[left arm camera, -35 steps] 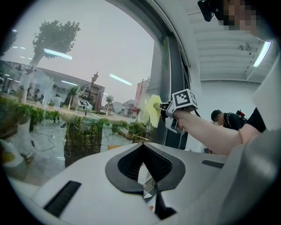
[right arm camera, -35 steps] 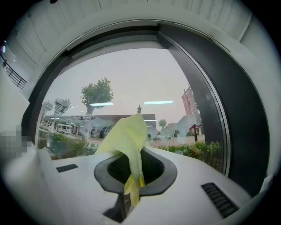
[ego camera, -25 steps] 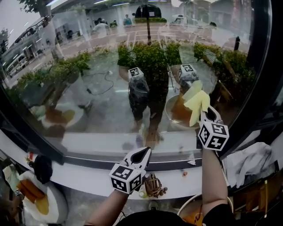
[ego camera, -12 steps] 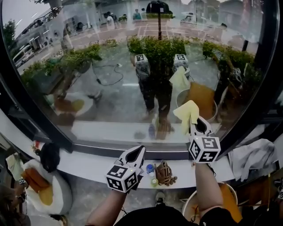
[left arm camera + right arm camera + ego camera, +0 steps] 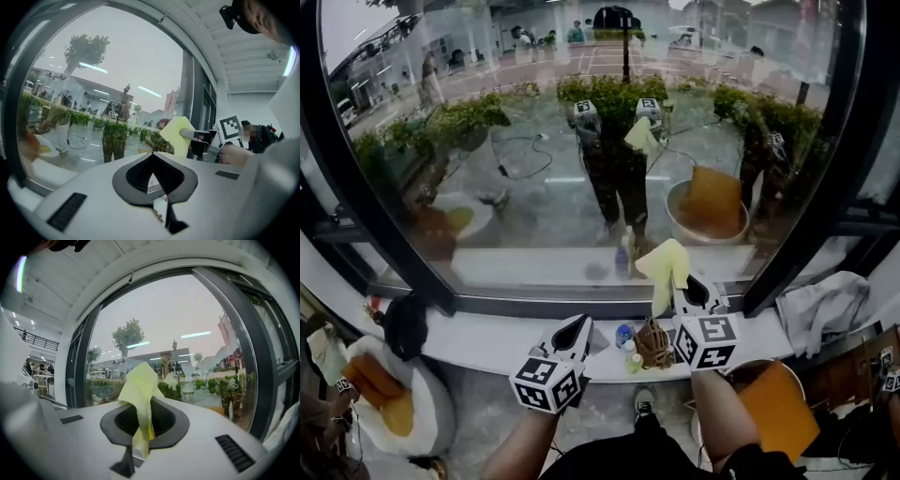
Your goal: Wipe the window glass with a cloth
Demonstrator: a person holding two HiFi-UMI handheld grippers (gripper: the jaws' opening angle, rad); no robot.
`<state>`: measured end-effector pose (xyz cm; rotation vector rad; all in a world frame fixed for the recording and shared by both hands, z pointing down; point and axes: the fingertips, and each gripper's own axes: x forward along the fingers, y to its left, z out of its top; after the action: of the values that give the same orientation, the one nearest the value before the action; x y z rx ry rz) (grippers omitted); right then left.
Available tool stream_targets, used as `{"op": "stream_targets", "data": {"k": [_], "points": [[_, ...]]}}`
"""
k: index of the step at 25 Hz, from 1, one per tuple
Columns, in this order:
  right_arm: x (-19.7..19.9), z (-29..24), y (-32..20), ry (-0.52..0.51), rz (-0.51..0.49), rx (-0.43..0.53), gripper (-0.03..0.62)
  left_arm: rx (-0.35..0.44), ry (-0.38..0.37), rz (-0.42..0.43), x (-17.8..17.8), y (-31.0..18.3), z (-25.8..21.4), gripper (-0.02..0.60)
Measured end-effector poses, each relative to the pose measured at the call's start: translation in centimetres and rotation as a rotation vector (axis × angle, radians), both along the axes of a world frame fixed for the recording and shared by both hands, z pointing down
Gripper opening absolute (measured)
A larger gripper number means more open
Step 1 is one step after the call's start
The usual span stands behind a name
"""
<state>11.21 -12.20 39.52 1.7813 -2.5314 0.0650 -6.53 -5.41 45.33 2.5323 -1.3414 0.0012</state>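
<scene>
The big window glass fills the upper head view, with reflections of me and both grippers in it. My right gripper is low, in front of the window's bottom frame, shut on a yellow cloth that stands up from its jaws. Whether the cloth touches the glass I cannot tell. In the right gripper view the cloth hangs pinched between the jaws of the right gripper, glass ahead. My left gripper hovers over the sill, shut and holding nothing. The left gripper view shows the left gripper and the cloth.
A white sill runs under the dark window frame. Small bottles and a brown object stand on it between the grippers. A black item lies at left, a white cloth at right, an orange tub below.
My right gripper has come down with the yellow cloth from mid-glass to the bottom frame. The view has pulled back from the window. The left gripper stays low by the sill.
</scene>
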Motion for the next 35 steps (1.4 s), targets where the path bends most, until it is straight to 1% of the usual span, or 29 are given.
{"op": "stream_targets", "data": {"k": [4,7,11,14,19,25,35], "points": [[-2.6,2.2,4.5,-0.010,-0.007,-0.039,0.043,-0.019,0.004,-0.002,-2.1,2.9,1.1,-0.002],[-3.9,3.9,7.3,-0.018,-0.006,-0.069,0.043,-0.025,0.002,0.007,-3.1,4.6,1.7,-0.002],[-4.2,5.7,10.3,-0.029,-0.001,-0.103,0.043,-0.028,-0.013,0.020,-3.1,6.4,2.2,-0.002],[-4.0,5.8,11.8,-0.038,0.002,-0.108,0.042,-0.019,-0.020,0.026,-2.7,7.1,1.9,-0.002],[-3.9,5.6,13.3,-0.038,-0.014,-0.104,0.042,-0.008,-0.022,0.044,-1.4,7.5,1.3,-0.002],[-3.9,5.5,13.9,-0.040,-0.028,-0.097,0.043,0.003,-0.028,0.065,-0.2,8.0,1.0,-0.002],[-3.4,6.0,14.7,-0.053,-0.031,-0.105,0.041,0.001,-0.028,0.055,0.1,8.5,1.2,-0.002]]}}
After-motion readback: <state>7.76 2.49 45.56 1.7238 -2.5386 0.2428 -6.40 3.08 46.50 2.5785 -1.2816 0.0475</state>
